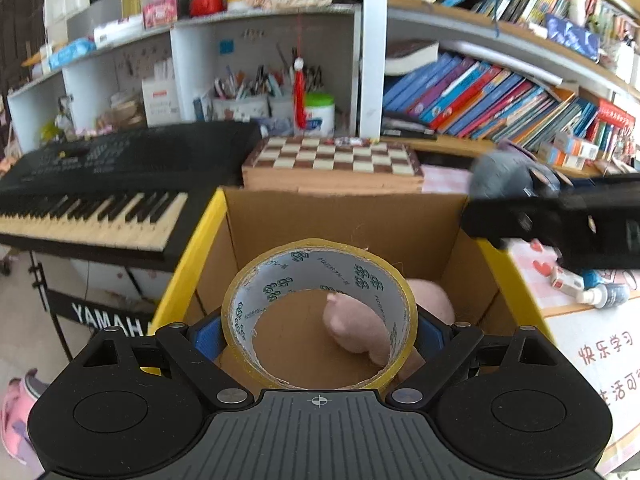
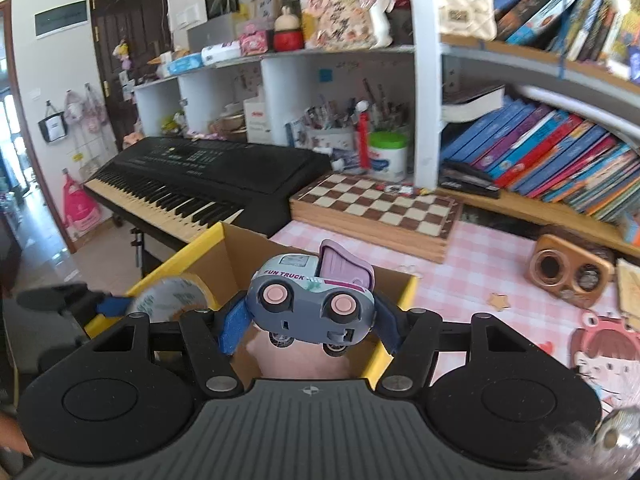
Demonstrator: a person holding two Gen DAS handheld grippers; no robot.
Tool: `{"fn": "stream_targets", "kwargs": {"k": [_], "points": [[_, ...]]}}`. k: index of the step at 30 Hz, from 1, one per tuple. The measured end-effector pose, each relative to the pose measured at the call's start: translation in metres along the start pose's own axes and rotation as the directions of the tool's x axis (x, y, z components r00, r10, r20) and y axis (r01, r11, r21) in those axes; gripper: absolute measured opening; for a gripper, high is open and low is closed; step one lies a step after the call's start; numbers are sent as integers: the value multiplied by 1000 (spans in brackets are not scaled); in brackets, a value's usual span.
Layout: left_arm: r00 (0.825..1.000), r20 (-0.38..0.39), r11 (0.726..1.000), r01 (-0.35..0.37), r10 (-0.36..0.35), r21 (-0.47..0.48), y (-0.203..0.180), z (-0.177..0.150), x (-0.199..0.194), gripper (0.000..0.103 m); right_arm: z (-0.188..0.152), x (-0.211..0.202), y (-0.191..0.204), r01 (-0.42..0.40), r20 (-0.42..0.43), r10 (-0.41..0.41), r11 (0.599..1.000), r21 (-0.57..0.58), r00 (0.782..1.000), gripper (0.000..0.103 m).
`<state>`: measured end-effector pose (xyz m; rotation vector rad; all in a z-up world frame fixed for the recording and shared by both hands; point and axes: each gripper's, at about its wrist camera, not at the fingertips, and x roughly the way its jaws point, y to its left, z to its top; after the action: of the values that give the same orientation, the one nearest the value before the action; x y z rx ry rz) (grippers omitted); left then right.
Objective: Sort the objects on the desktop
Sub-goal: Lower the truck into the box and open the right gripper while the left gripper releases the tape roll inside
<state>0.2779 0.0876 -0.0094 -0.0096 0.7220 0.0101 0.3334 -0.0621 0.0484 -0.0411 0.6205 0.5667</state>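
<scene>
My left gripper (image 1: 319,334) is shut on a yellow roll of packing tape (image 1: 320,272) and holds it above an open cardboard box (image 1: 340,216) with yellow flaps. A pink plush toy (image 1: 356,328) lies on the box floor. My right gripper (image 2: 308,320) is shut on a grey and purple toy truck (image 2: 312,300), held on its side over the box's (image 2: 236,264) right half. The right gripper (image 1: 560,224) and the truck (image 1: 508,176) show at the right of the left wrist view. The tape (image 2: 172,300) and left gripper show at the left of the right wrist view.
A black Yamaha keyboard (image 2: 192,184) stands left of the box. A chessboard (image 2: 376,208) lies behind it on the pink checked tablecloth (image 2: 488,272). A wooden toy camera (image 2: 568,272) sits to the right. Shelves with books (image 2: 552,152) and pen pots (image 2: 332,128) line the back.
</scene>
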Motion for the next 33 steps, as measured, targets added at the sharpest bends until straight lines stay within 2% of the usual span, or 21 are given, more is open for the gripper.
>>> {"fn": "stream_targets", "kwargs": {"k": [4, 10, 14, 19, 24, 28, 33], "points": [[997, -68, 997, 37, -42, -72, 7, -3, 13, 92, 14, 29, 4, -43, -63, 44, 999, 12, 997, 62], [987, -150, 996, 47, -57, -74, 6, -9, 30, 92, 29, 76, 14, -98, -178, 93, 995, -20, 980, 62], [971, -225, 991, 50, -78, -126, 13, -13, 43, 92, 31, 108, 24, -119, -278, 97, 991, -63, 956, 62], [959, -274, 993, 47, -74, -106, 10, -14, 53, 92, 30, 145, 30, -153, -385, 118, 987, -59, 915, 62], [955, -291, 997, 38, -57, -71, 3, -13, 55, 93, 28, 175, 37, -177, -460, 128, 982, -66, 879, 61], [954, -301, 1000, 9, -17, -26, -4, -16, 52, 93, 26, 196, 41, -208, -515, 143, 976, -70, 845, 61], [965, -263, 1000, -11, 7, -13, -9, -16, 41, 95, 23, 212, 44, -219, -549, 132, 971, -95, 825, 61]]}}
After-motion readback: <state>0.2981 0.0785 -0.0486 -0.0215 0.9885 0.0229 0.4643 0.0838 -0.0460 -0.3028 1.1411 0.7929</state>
